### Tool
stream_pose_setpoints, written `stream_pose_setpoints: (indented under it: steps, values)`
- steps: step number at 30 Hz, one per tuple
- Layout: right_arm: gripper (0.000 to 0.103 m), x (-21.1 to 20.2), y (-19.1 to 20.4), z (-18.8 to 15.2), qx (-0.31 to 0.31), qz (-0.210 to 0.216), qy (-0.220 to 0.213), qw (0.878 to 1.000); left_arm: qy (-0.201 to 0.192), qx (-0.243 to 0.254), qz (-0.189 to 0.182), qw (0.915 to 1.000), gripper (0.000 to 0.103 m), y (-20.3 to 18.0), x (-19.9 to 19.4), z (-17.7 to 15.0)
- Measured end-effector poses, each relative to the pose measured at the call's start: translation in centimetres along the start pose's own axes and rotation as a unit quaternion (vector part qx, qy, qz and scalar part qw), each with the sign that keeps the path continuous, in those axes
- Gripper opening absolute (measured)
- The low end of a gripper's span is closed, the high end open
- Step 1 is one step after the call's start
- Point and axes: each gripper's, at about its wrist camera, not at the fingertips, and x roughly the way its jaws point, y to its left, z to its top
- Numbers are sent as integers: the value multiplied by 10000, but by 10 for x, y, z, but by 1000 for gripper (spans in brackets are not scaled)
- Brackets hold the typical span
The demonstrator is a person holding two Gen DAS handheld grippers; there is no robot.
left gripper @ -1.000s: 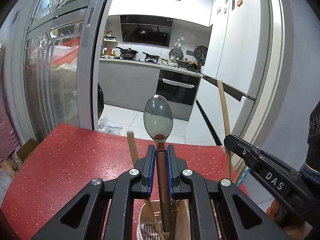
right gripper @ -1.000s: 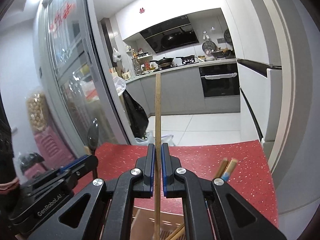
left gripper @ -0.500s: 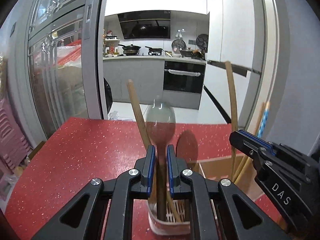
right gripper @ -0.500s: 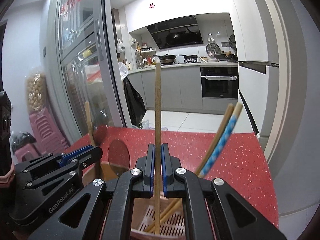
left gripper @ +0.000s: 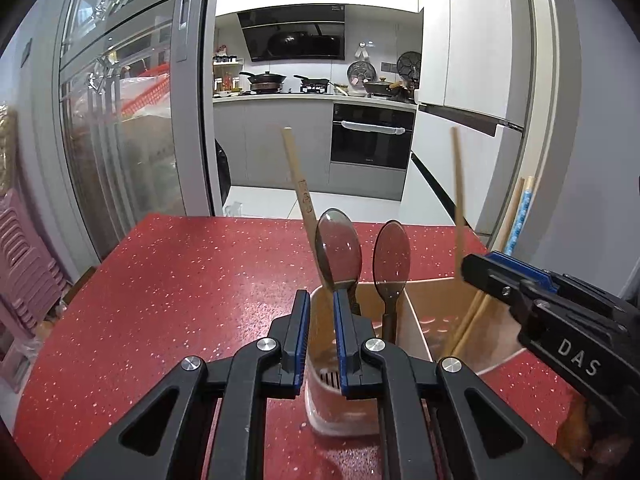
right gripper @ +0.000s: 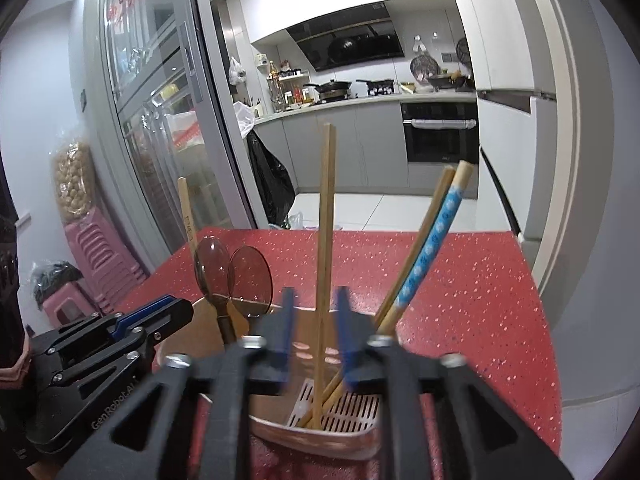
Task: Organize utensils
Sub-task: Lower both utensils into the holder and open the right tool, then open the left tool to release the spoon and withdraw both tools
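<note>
The red table [left gripper: 180,300] lay under both my tools, and the utensil holder [right gripper: 352,436] stood on it directly below their fingertips. My right gripper [right gripper: 315,300] had just been opening its jaws. The wooden chopstick [right gripper: 326,200] stood between them, but I judged that the pads did not press it. My left gripper [left gripper: 320,300] had only a narrow gap, and I could see nothing in it. The spoon [left gripper: 338,252] stood just beside its right finger, in the holder's left compartment, next to a second spoon [left gripper: 392,256]. The biggest danger, I think, was the holder. It looked light, and a finger that caught its rim or a utensil while pulling away could tip it and spill everything. A smaller danger was that the free chopstick would fall sideways against the blue patterned chopstick [right gripper: 436,236]. The chopstick's long axis was almost upright, with its lower end on the slotted floor and its top pointing up past my fingers. The spoon pointed bowl up, handle down.
</note>
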Motion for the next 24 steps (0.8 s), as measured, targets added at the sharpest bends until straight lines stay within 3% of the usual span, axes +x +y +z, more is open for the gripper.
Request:
stream_pose_setpoints:
  steps: [12, 24]
  values:
    - [54, -45, 0, -5, 444, 322, 81, 9985, 366, -49, 74, 9993, 37, 7, -28, -14]
    - [60, -76, 4, -47, 768, 333, 749, 9937, 951, -45, 289, 9950, 37, 16, -54, -52]
